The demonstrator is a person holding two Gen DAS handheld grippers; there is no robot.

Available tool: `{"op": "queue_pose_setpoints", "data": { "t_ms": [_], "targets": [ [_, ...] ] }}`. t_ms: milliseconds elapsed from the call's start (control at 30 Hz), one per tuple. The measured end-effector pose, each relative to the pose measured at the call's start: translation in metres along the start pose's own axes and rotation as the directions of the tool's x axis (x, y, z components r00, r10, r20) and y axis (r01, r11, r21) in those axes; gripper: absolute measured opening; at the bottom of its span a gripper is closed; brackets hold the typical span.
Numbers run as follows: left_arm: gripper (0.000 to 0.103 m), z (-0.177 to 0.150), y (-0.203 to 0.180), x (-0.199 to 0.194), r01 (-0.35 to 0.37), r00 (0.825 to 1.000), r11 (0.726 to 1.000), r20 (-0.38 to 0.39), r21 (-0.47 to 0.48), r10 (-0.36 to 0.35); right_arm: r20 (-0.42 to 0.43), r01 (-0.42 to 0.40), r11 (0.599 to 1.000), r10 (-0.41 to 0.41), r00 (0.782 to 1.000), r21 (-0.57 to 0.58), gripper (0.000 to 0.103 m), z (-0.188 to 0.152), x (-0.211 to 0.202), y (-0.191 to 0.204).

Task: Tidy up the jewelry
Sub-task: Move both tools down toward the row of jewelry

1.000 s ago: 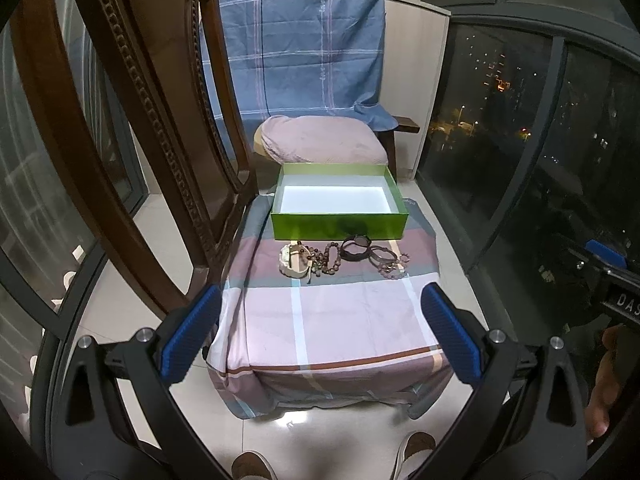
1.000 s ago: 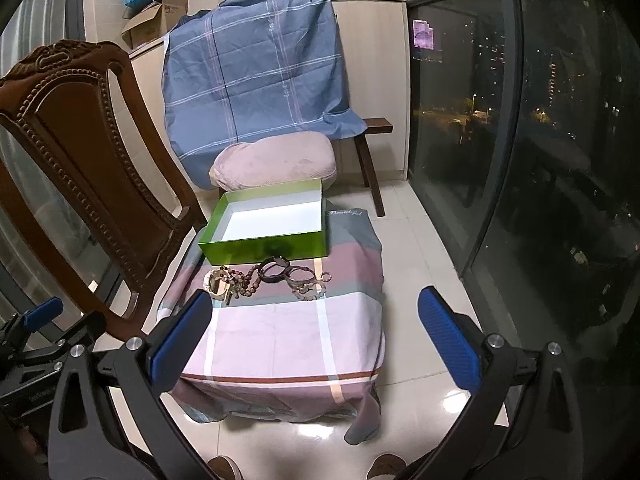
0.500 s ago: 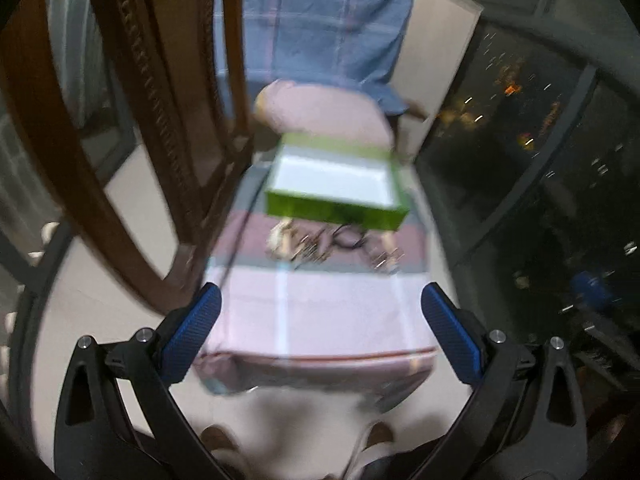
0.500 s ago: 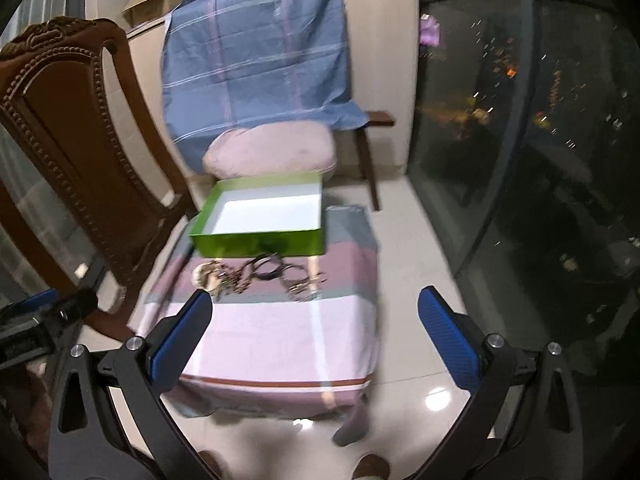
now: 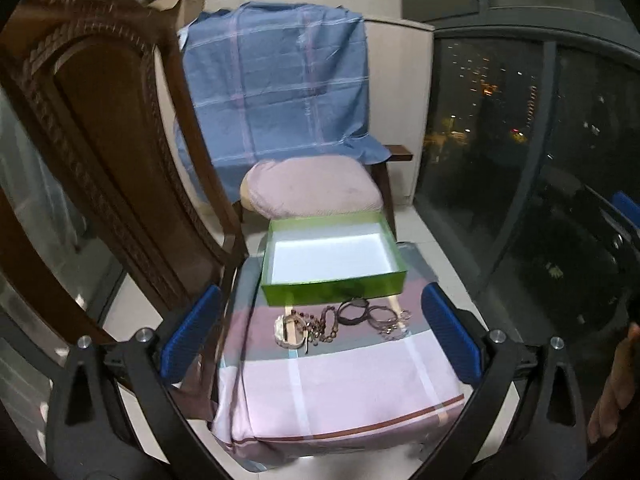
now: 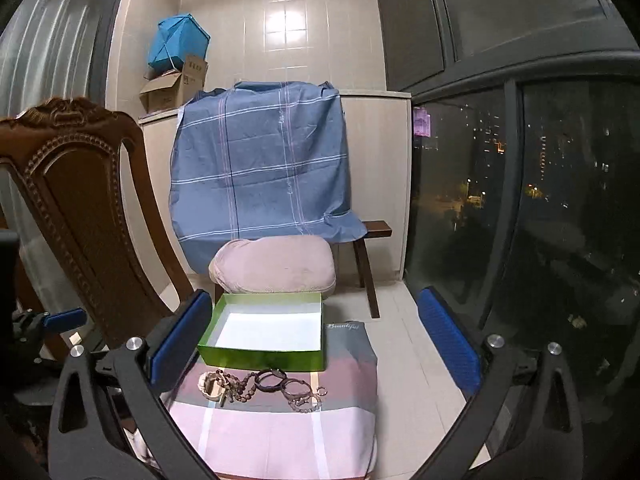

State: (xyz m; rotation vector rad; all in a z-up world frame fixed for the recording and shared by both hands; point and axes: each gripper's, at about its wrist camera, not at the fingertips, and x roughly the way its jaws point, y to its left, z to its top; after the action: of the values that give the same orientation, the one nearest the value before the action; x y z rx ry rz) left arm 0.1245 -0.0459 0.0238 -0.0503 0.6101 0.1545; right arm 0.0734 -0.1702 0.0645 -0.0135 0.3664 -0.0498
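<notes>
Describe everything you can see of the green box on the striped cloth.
The shallow rectangular green box looks like glossy cardboard, with low bright-green walls and a plain white inside. It has no lid on and nothing in it. It sits flat at the far end of the pink-and-grey striped cloth, just behind the row of beaded bracelets and in front of a pink cushion. Nothing grips it.

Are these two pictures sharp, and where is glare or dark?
Left wrist view: the chair is smeared by motion blur, the box floor glares white, and the window is dark. Right wrist view: sharper; glare on the wall tiles; straight edges bend with fisheye.
</notes>
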Motion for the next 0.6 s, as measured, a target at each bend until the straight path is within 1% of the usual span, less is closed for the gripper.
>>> {"op": "queue_pose_setpoints", "data": {
  "t_ms": [33,67,100,133,167,200,233,267,300,367,400,433,467,533,567,600],
  "targets": [
    [0.099,-0.006,0.004,0.009,-0.007,1.0,1.0,-0.019,-0.026,0.006,-0.017,-0.001,1.0,0.001,1.0,0.003,0.1,-0.007,0.007,-0.002],
    [0.099,-0.016,0.009,0.019,0.009,0.999,0.998,-0.034,-0.056,-0.011,-0.053,-0.011,1.0,0.011,0.999,0.001,0.1,-0.018,0.02,-0.004],
    [0.099,-0.021,0.011,0.023,0.01,0.999,0.998,-0.034,-0.066,-0.012,-0.098,-0.018,1.0,0.016,0.995,-0.011,0.1,-0.03,0.033,-0.005],
    [0.099,-0.031,0.013,0.032,-0.03,0.999,0.998,-0.037,-0.057,0.028,-0.137,-0.019,1.0,0.015,0.99,-0.025,0.1,-0.041,0.045,-0.007],
    [0.099,-0.037,0.014,0.037,-0.05,0.998,0.998,-0.034,-0.038,0.049,-0.156,-0.012,1.0,0.008,0.988,-0.026,0.1,-0.051,0.053,-0.009],
    [0.099,-0.044,0.016,0.044,-0.061,0.998,0.998,-0.03,-0.024,0.06,-0.166,0.006,1.0,-0.009,0.986,-0.021,0.1,-0.062,0.062,-0.012],
    [0.099,-0.054,0.02,0.051,-0.069,0.997,0.997,-0.035,-0.036,0.068,-0.17,0.023,1.0,-0.025,0.985,-0.013,0.1,-0.076,0.073,-0.017],
    [0.099,-0.061,0.025,0.056,-0.064,0.997,0.997,-0.052,-0.051,0.061,-0.171,0.017,1.0,-0.018,0.985,-0.007,0.1,-0.084,0.079,-0.019],
    [0.099,-0.068,0.026,0.065,-0.046,0.996,0.997,-0.083,-0.058,0.041,-0.183,-0.007,1.0,0.007,0.983,-0.001,0.1,-0.091,0.088,-0.021],
    [0.099,-0.087,0.028,0.09,-0.028,0.989,0.998,-0.147,-0.06,0.019,-0.226,-0.078,0.997,0.075,0.971,-0.002,0.1,-0.107,0.109,-0.022],
    [0.099,-0.093,0.031,0.095,-0.012,0.987,0.998,-0.161,-0.066,0.001,-0.246,-0.075,0.997,0.07,0.967,-0.011,0.1,-0.112,0.116,-0.021],
    [0.099,-0.101,0.033,0.104,0.021,0.986,0.997,-0.162,-0.073,-0.032,-0.257,-0.074,0.997,0.068,0.964,-0.016,0.1,-0.115,0.122,-0.02],
    [0.099,-0.107,0.034,0.11,0.031,0.986,0.997,-0.162,-0.064,-0.041,-0.26,-0.076,0.997,0.068,0.963,-0.02,0.1,-0.122,0.13,-0.022],
    [0.099,-0.114,0.034,0.126,0.026,0.983,0.999,-0.182,-0.023,-0.029,-0.281,-0.071,0.997,0.058,0.958,-0.033,0.1,-0.131,0.138,-0.019],
    [0.099,-0.118,0.035,0.129,0.027,0.985,0.999,-0.168,-0.021,-0.03,-0.294,-0.081,0.996,0.065,0.954,-0.041,0.1,-0.135,0.143,-0.017],
    [0.099,-0.12,0.038,0.132,0.004,0.987,1.0,-0.163,-0.016,-0.006,-0.29,-0.085,0.995,0.067,0.955,-0.052,0.1,-0.138,0.146,-0.015]
  ]
}}
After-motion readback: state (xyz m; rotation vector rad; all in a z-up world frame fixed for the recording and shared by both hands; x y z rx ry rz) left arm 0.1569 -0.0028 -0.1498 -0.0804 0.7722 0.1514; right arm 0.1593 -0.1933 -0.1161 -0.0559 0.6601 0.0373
